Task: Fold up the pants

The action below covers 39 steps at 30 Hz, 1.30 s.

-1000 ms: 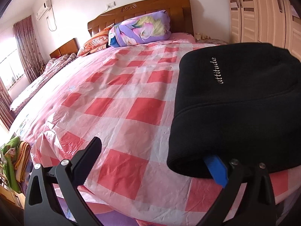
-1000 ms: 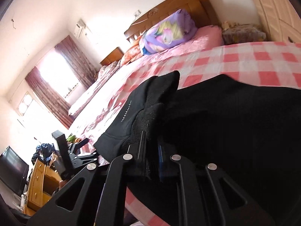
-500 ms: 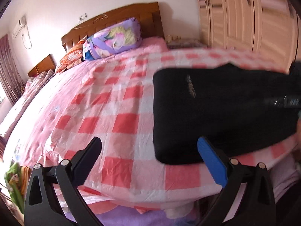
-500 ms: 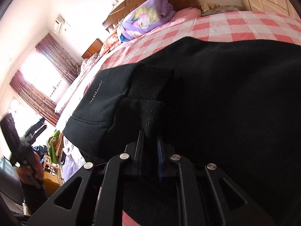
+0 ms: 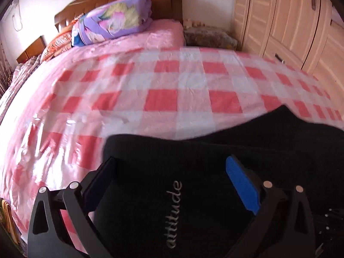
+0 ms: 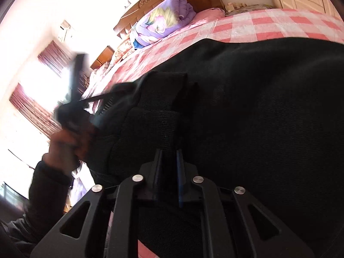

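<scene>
Straddling the black pants at the lower centre of its view, the left hand-held gripper is spread wide; lower it squarely before closing. In the right view, the right hand-held gripper pinches pants fabric on the bed; hold firm.

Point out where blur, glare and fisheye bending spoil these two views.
Left wrist view: motion blur smears the checked bedspread, and the wardrobe bows at the edge. Right wrist view: the window is blown out to white, the left hand-held gripper is a blurred streak, and the black pants lose detail in shadow.
</scene>
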Each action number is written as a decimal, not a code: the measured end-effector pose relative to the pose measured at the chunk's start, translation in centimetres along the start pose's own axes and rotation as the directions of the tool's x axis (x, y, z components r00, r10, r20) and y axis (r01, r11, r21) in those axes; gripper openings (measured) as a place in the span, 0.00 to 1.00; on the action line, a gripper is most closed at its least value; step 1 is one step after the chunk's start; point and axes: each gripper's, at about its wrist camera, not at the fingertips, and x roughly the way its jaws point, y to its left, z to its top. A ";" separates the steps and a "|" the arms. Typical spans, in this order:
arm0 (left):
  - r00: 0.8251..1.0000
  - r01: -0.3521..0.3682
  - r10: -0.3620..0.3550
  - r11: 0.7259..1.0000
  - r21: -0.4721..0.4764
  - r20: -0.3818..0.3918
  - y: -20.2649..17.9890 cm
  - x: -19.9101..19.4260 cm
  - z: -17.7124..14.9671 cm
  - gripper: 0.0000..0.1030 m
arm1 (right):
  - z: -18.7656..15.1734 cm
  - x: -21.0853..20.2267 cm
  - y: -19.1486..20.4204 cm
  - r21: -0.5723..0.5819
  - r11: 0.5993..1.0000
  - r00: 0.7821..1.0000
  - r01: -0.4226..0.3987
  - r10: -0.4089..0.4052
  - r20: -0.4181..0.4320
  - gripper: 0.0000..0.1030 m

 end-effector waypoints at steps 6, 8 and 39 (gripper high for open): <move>0.999 -0.033 0.032 0.999 0.037 0.036 -0.7 0.0 -0.6 0.99 | 0.4 -3.0 0.1 0.016 1.000 0.999 -0.020 0.019 0.032 0.40; 0.997 0.026 -0.028 0.999 0.025 0.070 -0.1 -1.8 -0.5 0.99 | 0.4 -6.7 -0.6 0.006 1.000 0.994 -0.007 0.006 0.108 0.47; 0.986 0.161 -0.165 0.966 0.202 -0.001 -12.2 -1.2 -2.5 0.99 | -7.4 -22.8 -17.7 0.430 0.896 0.911 0.115 -0.268 0.315 0.35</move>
